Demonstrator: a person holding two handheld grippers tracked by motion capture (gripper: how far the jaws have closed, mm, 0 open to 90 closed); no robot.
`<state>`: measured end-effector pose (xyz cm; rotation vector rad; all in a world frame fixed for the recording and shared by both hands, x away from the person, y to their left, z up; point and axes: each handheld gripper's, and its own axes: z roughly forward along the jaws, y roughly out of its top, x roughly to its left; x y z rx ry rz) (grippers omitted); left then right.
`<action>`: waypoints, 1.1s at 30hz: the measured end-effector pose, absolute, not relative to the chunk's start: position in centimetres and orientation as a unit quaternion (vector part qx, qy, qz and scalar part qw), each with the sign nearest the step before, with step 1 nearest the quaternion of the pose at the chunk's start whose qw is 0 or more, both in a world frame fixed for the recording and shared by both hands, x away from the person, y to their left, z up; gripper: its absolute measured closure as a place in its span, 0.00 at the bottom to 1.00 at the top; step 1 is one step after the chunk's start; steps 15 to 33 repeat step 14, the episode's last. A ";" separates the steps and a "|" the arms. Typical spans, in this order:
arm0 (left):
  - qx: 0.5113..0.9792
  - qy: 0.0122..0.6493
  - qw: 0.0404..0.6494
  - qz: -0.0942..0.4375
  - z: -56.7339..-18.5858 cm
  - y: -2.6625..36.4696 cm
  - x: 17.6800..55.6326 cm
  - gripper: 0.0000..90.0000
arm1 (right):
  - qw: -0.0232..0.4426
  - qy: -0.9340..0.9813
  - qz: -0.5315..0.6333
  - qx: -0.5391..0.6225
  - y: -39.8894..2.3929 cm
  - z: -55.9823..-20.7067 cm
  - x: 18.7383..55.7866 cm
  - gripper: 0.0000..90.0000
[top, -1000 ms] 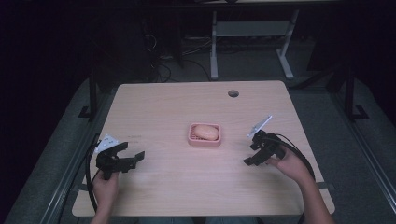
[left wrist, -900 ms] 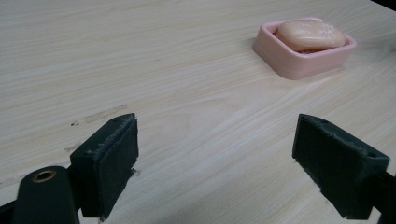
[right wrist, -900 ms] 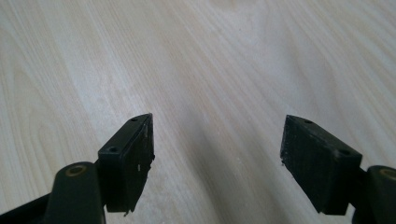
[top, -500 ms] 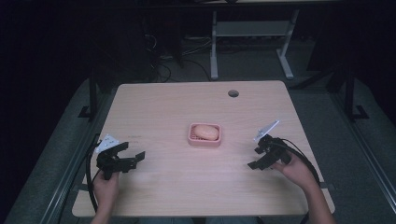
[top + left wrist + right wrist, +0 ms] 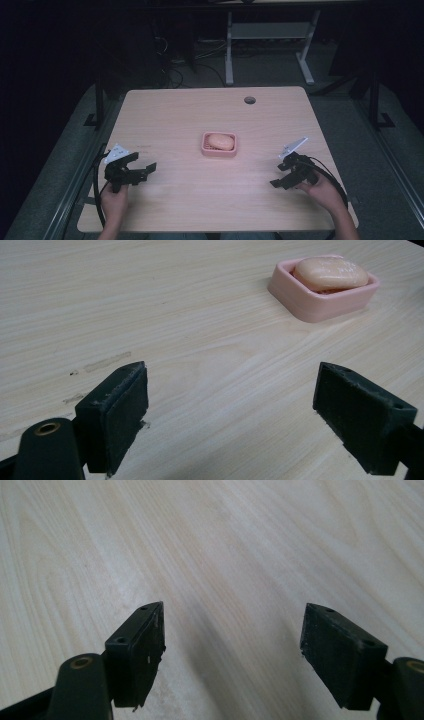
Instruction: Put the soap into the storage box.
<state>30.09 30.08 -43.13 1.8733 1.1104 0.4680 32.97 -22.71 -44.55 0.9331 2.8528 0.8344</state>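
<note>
At counter [image 5: 190, 200] centre: soap [image 5: 220, 142] seated in pink dish [image 5: 206, 150], untouched. Left gripper [image 5: 142, 170] and right gripper [image 5: 279, 181] well apart from it, fingers [image 5: 120, 412] released, empty; approach and grasp likely all left.

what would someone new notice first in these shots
The pink rectangular soap dish holding a pale peach bar of soap stands at the middle of the light wooden table. The black left gripper and black right gripper sit wide open on either side, both apart from the dish.
</note>
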 end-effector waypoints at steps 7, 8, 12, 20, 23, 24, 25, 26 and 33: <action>0.755 0.448 0.440 0.189 -43.2 30.0 30.1 0.16 | 0.022 0.911 0.276 0.306 -23.3 -44.8 31.7 0.28; 0.756 0.447 0.440 0.189 -43.2 30.0 30.1 0.16 | 0.024 0.909 0.280 0.307 -23.3 -44.9 31.5 0.28; 0.756 0.447 0.440 0.189 -43.2 30.0 30.1 0.16 | 0.031 0.902 0.296 0.313 -23.7 -44.9 30.6 0.28; 0.756 0.446 0.439 0.189 -43.2 30.0 30.2 0.16 | 0.034 0.899 0.300 0.316 -23.7 -45.0 30.0 0.28; 0.756 0.446 0.439 0.189 -43.2 30.0 30.2 0.16 | 0.034 0.899 0.300 0.316 -23.7 -45.0 30.0 0.28; 0.756 0.446 0.439 0.189 -43.2 30.0 30.2 0.16 | 0.034 0.899 0.300 0.316 -23.7 -45.0 30.0 0.28; 0.756 0.446 0.439 0.189 -43.2 30.0 30.2 0.16 | 0.034 0.899 0.300 0.316 -23.7 -45.0 30.0 0.28; 0.756 0.446 0.439 0.189 -43.2 30.0 30.2 0.16 | 0.034 0.899 0.300 0.316 -23.7 -45.0 30.0 0.28; 0.756 0.446 0.439 0.189 -43.2 30.0 30.2 0.16 | 0.034 0.899 0.300 0.316 -23.7 -45.0 30.0 0.28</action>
